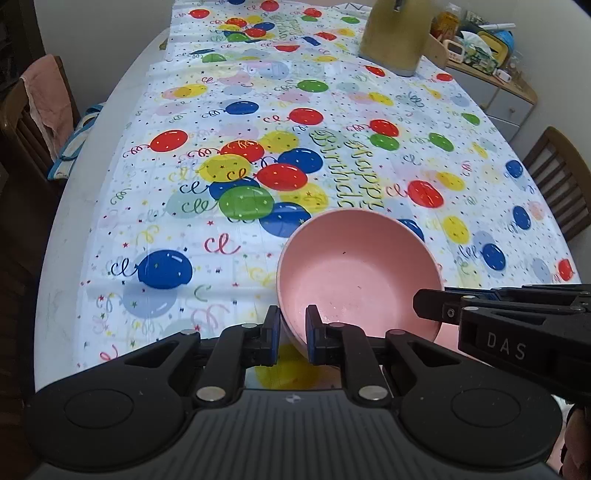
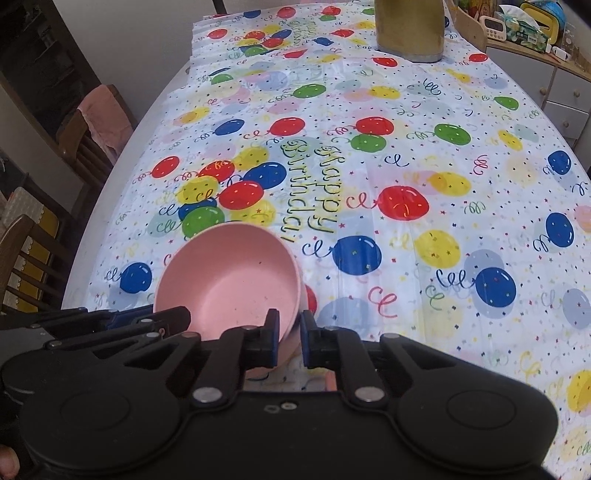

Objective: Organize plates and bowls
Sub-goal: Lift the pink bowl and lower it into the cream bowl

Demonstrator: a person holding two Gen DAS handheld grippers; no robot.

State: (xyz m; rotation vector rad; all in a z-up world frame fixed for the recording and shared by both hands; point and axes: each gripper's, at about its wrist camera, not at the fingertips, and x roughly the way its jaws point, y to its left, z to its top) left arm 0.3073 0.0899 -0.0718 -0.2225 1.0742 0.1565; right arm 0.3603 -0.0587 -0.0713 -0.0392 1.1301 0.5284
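A pink bowl sits tilted low over the balloon-print tablecloth. My left gripper is shut on its near-left rim, one pad inside and one outside. My right gripper is shut on the bowl's right rim; in the left wrist view it reaches in from the right. In the right wrist view the left gripper shows at the bowl's left edge. A second pink piece peeks out beneath the bowl. I cannot tell whether it is a bowl or a plate.
A tan jug stands at the table's far end. Wooden chairs flank the table, one on the left with a pink cloth over it and one on the right. A cluttered sideboard stands far right.
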